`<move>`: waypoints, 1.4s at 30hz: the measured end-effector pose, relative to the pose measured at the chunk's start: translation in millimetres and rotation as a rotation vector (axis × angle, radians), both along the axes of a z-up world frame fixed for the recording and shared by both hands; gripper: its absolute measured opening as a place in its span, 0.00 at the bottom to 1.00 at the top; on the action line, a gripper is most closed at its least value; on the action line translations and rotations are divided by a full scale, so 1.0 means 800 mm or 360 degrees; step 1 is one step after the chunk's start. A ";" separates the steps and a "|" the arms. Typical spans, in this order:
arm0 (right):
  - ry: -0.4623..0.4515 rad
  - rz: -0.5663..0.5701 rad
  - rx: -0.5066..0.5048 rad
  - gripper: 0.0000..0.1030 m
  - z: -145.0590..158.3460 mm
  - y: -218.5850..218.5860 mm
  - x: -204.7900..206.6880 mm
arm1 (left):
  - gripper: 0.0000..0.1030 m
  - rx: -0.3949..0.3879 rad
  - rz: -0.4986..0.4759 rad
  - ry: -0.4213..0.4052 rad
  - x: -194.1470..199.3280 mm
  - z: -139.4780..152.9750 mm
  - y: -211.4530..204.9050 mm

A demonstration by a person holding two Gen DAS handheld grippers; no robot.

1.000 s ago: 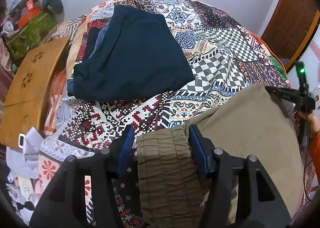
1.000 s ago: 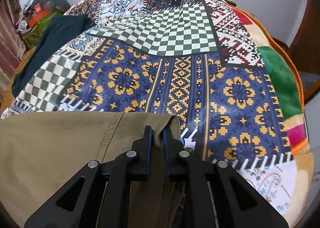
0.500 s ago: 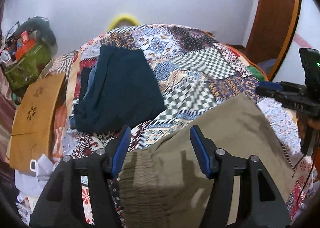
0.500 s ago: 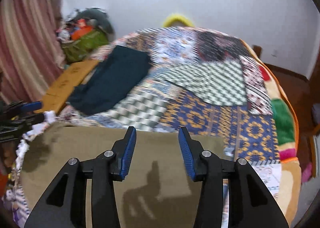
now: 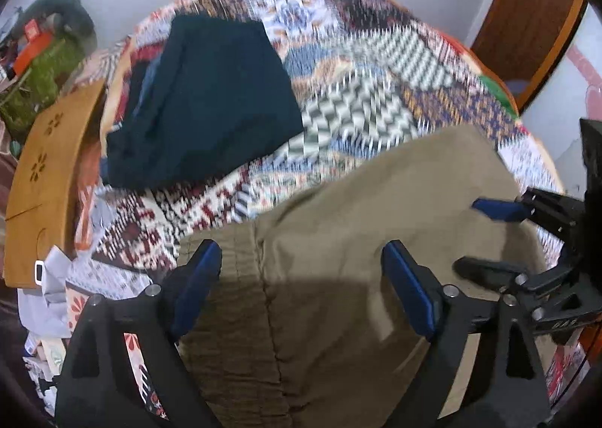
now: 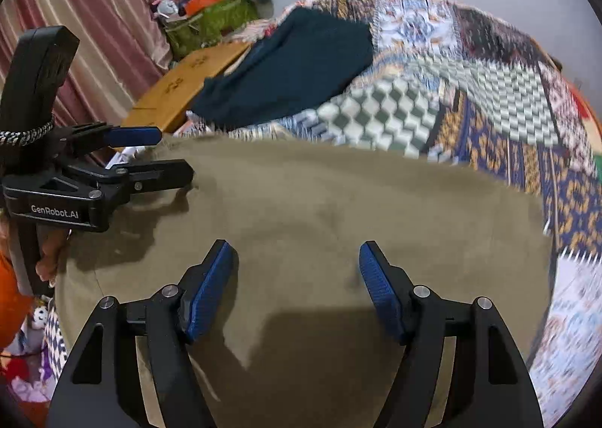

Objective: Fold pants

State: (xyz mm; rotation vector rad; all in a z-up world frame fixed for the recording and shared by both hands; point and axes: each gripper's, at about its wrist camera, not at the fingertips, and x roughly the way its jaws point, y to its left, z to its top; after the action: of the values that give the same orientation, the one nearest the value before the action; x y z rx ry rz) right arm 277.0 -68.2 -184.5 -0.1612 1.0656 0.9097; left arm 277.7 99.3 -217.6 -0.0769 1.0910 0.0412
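Observation:
The khaki pants (image 5: 376, 217) lie folded and flat on the patchwork bedspread (image 5: 376, 63), with the gathered waistband at the left end. My left gripper (image 5: 301, 273) hovers above that end with its jaws opening; its blue pads stand clear of the cloth. In the right wrist view the pants (image 6: 320, 195) fill the middle. My right gripper (image 6: 297, 277) hangs over them, its jaws opening too, with nothing pinched between them. Each gripper shows in the other's view: the right gripper (image 5: 478, 236) at the right edge, the left gripper (image 6: 169, 153) at the left.
A dark navy folded garment (image 5: 210, 100) lies farther back on the bed. A wooden board (image 5: 45, 172) leans at the left side, with a green bag and clutter (image 5: 37, 67) behind it. A brown door (image 5: 526, 14) stands at the right. Striped curtains (image 6: 75, 14) hang at the left.
The right gripper, shut on the pants' edge a second ago, has let go, opened wide and drawn back. The left gripper has released the waistband and spread wider.

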 end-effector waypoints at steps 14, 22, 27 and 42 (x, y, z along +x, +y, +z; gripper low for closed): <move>-0.0036 -0.0211 -0.0039 0.69 0.010 -0.085 -0.044 | 0.94 0.0073 0.0036 -0.0031 -0.058 0.007 -0.005; -0.0026 -0.0321 -0.0074 0.69 0.008 -0.132 -0.069 | 0.96 0.0152 0.0061 -0.0069 -0.104 0.013 -0.008; -0.0038 -0.0327 -0.0130 0.69 0.005 -0.146 -0.088 | 0.96 0.0054 0.0138 -0.0090 -0.127 0.015 0.003; -0.0078 -0.0462 -0.0125 0.71 0.011 -0.180 -0.127 | 0.96 0.0106 0.0188 -0.0172 -0.163 0.034 -0.005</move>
State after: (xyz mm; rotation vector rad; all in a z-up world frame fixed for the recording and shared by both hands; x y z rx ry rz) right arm 175.4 -211.9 -175.6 -0.0900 1.0480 0.6007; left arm 147.5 95.2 -190.1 -0.0827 0.9753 0.1773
